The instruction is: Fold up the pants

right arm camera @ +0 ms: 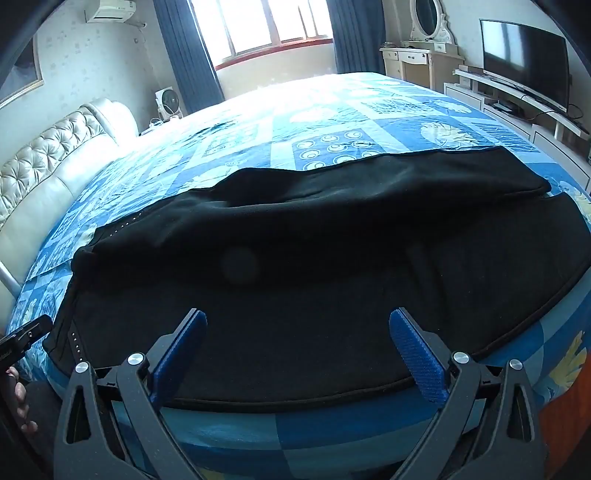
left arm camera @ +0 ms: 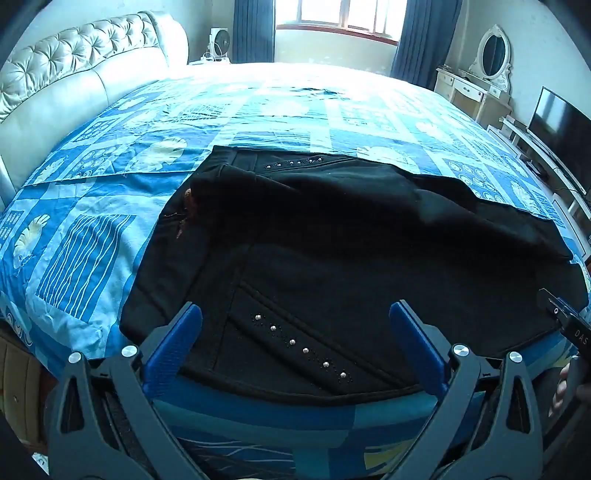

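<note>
Black pants [left arm camera: 332,258] lie spread flat on the bed near its front edge, waist end to the left with silver studs [left arm camera: 299,347] along a pocket. In the right wrist view the pants [right arm camera: 314,277] stretch across, legs to the right. My left gripper [left arm camera: 295,314] is open and empty, hovering over the waist and pocket area. My right gripper [right arm camera: 297,321] is open and empty above the near leg's middle. Each gripper's edge shows in the other's view: the right one [left arm camera: 569,321] and the left one [right arm camera: 22,336].
The bed has a blue patterned sheet [left arm camera: 147,147] and a cream tufted headboard [left arm camera: 66,74] on the left. A dressing table with mirror [left arm camera: 476,85] and a TV [right arm camera: 524,62] on a low stand sit to the right. A window with blue curtains [right arm camera: 258,26] is behind.
</note>
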The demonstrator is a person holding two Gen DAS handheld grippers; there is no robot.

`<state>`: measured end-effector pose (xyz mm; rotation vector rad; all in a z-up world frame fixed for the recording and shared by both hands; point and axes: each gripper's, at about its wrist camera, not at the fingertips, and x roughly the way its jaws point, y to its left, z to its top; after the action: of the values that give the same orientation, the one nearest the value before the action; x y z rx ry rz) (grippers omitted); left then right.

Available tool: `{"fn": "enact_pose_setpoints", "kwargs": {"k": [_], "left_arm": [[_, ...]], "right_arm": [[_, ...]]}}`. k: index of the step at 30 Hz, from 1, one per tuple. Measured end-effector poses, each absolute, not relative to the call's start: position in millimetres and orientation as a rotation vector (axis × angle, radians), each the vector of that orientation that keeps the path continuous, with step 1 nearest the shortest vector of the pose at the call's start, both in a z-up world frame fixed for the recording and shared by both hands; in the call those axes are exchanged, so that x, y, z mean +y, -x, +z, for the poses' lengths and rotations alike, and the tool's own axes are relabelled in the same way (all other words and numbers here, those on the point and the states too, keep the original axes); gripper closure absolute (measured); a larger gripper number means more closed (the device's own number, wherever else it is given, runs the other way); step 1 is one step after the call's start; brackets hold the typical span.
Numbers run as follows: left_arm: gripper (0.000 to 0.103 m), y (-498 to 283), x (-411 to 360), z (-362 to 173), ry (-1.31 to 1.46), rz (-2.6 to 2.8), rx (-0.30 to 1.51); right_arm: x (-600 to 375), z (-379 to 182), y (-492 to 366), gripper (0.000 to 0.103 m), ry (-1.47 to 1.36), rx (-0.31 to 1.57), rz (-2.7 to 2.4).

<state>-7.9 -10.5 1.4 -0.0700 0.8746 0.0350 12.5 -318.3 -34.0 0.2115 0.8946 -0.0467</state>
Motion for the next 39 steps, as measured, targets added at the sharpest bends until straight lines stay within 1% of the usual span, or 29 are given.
{"fn": "enact_pose_setpoints", "kwargs": {"k": [39], "left_arm": [[0.002,9.1,-12.2,-2.9,0.038,0.063,0.883]], "right_arm": [[-315.7,-44.6,-12.2,0.004,-0.211,0.917,-0.046]]}}
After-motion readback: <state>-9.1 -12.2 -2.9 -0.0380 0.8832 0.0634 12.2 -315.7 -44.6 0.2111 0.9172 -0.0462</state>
